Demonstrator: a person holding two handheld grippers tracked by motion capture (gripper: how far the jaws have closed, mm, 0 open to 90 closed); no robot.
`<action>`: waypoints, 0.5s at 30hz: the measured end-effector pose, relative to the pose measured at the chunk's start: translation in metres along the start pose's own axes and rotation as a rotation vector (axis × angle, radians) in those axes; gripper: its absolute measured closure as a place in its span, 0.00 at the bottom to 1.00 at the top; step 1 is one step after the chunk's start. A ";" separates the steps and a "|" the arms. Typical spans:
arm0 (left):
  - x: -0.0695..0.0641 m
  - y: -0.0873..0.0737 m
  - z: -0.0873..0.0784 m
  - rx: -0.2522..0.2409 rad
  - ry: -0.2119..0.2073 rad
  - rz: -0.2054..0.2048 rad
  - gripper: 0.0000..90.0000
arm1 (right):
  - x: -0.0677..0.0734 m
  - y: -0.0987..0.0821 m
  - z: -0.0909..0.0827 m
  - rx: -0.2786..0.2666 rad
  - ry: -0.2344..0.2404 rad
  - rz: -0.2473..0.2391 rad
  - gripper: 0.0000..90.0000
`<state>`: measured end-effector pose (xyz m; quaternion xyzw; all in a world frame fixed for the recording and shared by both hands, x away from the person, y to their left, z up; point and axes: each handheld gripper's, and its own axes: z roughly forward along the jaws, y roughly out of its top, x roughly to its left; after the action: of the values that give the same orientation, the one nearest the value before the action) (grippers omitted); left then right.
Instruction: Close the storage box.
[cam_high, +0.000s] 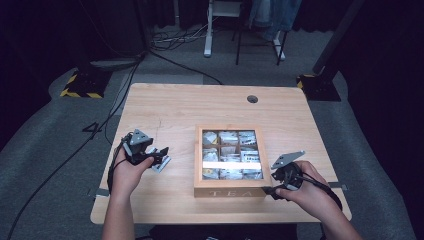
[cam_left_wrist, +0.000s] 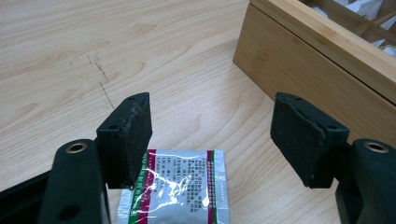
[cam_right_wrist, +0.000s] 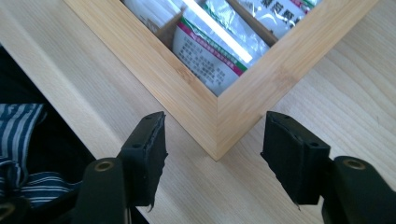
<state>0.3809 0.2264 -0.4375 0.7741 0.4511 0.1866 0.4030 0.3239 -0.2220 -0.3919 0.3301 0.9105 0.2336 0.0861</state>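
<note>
The wooden tea box (cam_high: 230, 192) carries the word "TEA" in pale capitals on its front wall; a dark mark shaped like the digit "4" sits on the grey floor (cam_high: 92, 128) left of the table; the foil sachet (cam_left_wrist: 175, 191) under the left gripper bears fine print, too small to read; the sachets in the box (cam_right_wrist: 210, 56) likewise.

Your sachet (cam_left_wrist: 175, 189) runs off the left gripper view's bottom edge, one corner tucked behind a pad, its print too small to read; the tea box (cam_right_wrist: 224, 112) is cropped in both gripper views.
</note>
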 end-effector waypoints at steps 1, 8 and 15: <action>0.000 0.000 0.000 0.000 0.000 0.000 0.34 | 0.000 0.000 0.000 0.000 0.000 0.000 0.43; 0.003 -0.007 -0.007 0.002 0.018 -0.018 0.33 | -0.019 0.004 -0.018 -0.198 -0.036 0.058 0.38; 0.009 -0.012 -0.013 0.003 0.052 -0.039 0.33 | -0.047 0.002 -0.023 -0.354 -0.084 0.115 0.38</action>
<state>0.3704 0.2437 -0.4396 0.7607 0.4767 0.1979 0.3936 0.3542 -0.2593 -0.3711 0.3709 0.8304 0.3807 0.1673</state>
